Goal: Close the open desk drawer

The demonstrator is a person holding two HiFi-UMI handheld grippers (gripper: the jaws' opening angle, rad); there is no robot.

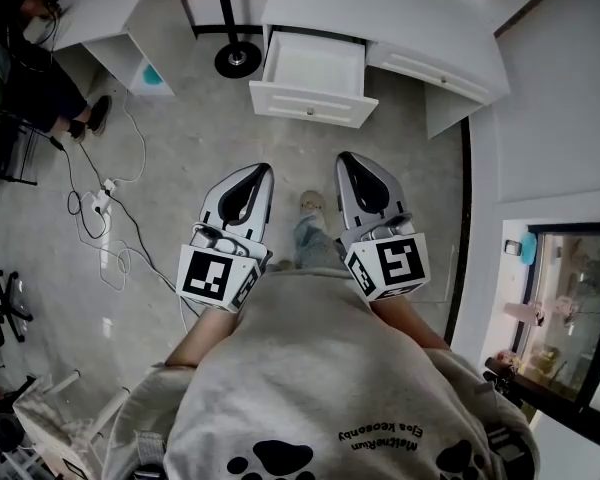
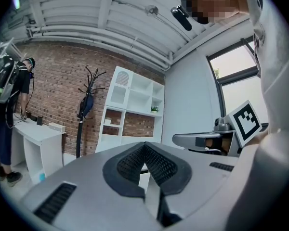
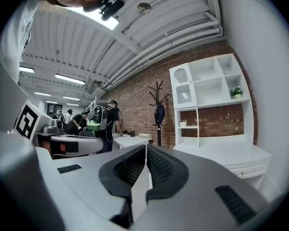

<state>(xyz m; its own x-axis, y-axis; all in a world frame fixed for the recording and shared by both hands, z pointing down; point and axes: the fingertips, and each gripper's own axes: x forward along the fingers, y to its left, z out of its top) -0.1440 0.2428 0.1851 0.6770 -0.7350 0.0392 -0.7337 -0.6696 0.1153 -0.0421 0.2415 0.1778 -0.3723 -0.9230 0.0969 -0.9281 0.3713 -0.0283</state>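
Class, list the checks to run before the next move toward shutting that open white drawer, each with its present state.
1. Drawer pulled out of desk: ok.
2. Left gripper fingers together, empty: ok.
3. Right gripper fingers together, empty: ok.
4. Either gripper touching the drawer: not ok, both well short.
5. Nothing sticking out of drawer: ok.
6. Floor ahead free of cables: ok, they lie off left.
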